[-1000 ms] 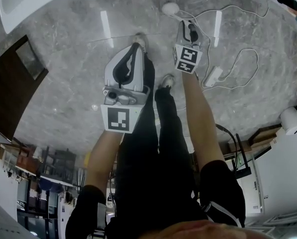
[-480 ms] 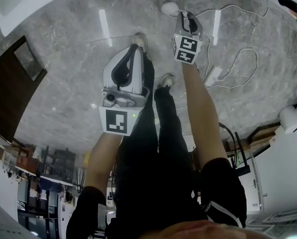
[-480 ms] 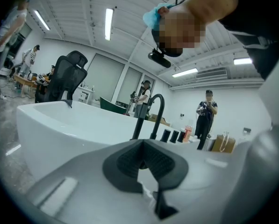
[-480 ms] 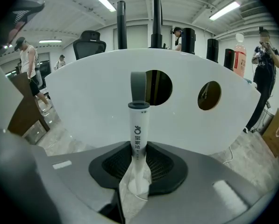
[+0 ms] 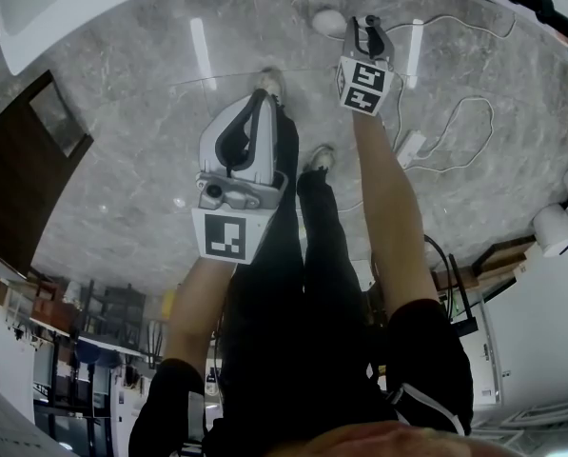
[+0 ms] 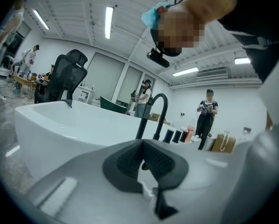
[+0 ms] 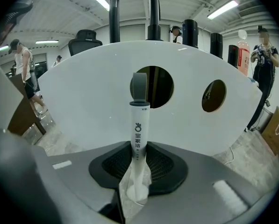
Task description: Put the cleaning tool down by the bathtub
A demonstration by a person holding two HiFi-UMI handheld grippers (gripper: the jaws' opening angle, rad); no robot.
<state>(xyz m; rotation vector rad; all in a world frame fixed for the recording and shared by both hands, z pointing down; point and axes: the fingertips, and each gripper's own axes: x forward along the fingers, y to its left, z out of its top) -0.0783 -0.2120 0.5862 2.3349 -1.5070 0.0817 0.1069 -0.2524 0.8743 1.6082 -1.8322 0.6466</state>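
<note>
Head view: my right gripper (image 5: 367, 29) had pushed farther out from my feet than a second before, toward the far side where the bathtub (image 5: 46, 12) curves round. My left gripper (image 5: 263, 98) had hardly shifted and hung nearer, over the grey floor (image 5: 122, 160). White cables (image 5: 460, 127) lay loose on the right. What the right gripper carried was too small to read here.

Right gripper view: jaws were clamped on the white handle of the cleaning tool (image 7: 138, 139), grip unchanged. The handle ran straight out from the pads, its grey tip toward the tub wall with two round openings, close ahead. Floor showed below; the tool did not seem to rest on it.

Left gripper view: jaws were drawn together with nothing between them. The tub and a black tap (image 6: 151, 111) stood beyond.

Reading: the carry looked about finished. Lowering the tool beside the tub and letting go remained.
</note>
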